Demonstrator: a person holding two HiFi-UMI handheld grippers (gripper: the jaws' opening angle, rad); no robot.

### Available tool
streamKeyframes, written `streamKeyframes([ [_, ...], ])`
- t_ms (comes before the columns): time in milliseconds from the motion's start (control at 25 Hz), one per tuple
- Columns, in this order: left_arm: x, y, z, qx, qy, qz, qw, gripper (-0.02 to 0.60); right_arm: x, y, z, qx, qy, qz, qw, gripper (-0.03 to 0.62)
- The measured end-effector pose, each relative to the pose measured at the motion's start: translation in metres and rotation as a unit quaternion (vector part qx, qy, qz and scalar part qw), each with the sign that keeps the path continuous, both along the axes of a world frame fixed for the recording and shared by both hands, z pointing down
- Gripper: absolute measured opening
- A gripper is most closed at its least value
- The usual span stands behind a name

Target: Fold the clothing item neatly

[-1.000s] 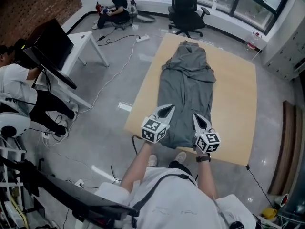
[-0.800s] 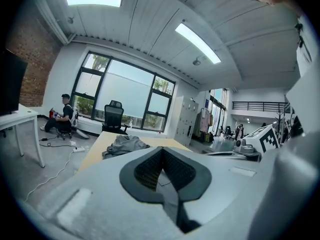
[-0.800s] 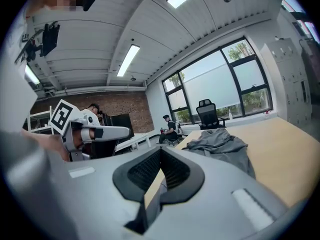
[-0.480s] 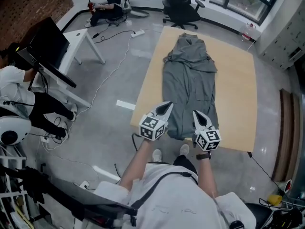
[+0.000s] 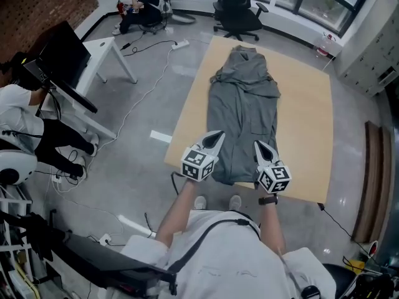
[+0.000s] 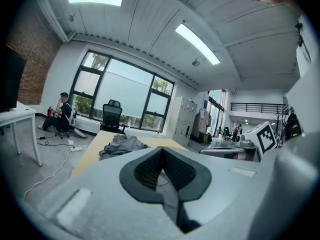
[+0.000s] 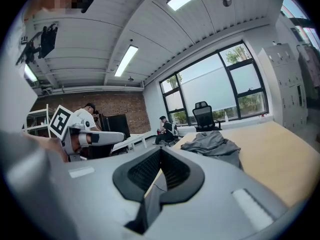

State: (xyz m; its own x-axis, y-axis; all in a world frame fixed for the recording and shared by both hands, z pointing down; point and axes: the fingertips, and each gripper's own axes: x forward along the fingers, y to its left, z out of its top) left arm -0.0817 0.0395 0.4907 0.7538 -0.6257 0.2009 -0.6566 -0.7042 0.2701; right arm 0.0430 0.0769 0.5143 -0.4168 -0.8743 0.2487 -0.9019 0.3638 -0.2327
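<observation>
A grey garment (image 5: pixel 243 111) lies stretched lengthwise down the wooden table (image 5: pixel 305 123), its collar end bunched at the far side (image 6: pixel 122 145) (image 7: pixel 212 143). Both grippers hover side by side over its near end. My left gripper (image 5: pixel 218 134) (image 6: pixel 162 151) is shut, and a strip of grey cloth shows pinched between its pads. My right gripper (image 5: pixel 257 144) (image 7: pixel 161 151) is shut the same way on the cloth a little further right. The hem under the two marker cubes is partly hidden.
A black office chair (image 5: pixel 237 11) stands beyond the table's far end. A white desk with a dark monitor (image 5: pixel 68 58) and a seated person (image 5: pixel 19 114) are at the left. Another person (image 5: pixel 142 8) sits far back. Cables (image 5: pixel 149 98) trail on the floor.
The head view has shifted a little. Both grippers stay shut at the near end of the garment, which lies much as before.
</observation>
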Motion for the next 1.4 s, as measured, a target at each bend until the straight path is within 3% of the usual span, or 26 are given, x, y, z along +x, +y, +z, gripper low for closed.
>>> streamKeyframes([
  [480,0.036,0.002,0.017,-0.016,-0.021,-0.018,0.9995,0.0,0.053,0.0,0.02,-0.028,0.007,-0.012,0.999,0.005],
  [920,0.039,0.021,0.107,-0.101,-0.091,-0.039,0.99,0.0,0.1,0.023,0.096,-0.116,0.028,0.007,0.993,0.006],
  [1120,0.018,0.037,0.168,-0.172,-0.146,-0.064,0.972,0.0,0.118,0.038,0.142,-0.178,0.053,0.014,0.982,0.008],
  [1240,0.005,0.056,0.201,-0.213,-0.174,-0.076,0.9585,0.014,0.129,0.057,0.169,-0.215,0.058,0.022,0.975,0.049],
  [1320,-0.006,0.062,0.218,-0.234,-0.19,-0.085,0.9497,0.078,0.135,0.064,0.188,-0.232,0.061,0.028,0.97,0.096],
  [1400,-0.019,0.066,0.233,-0.256,-0.204,-0.095,0.9401,0.147,0.138,0.067,0.205,-0.248,0.065,0.029,0.966,0.222],
])
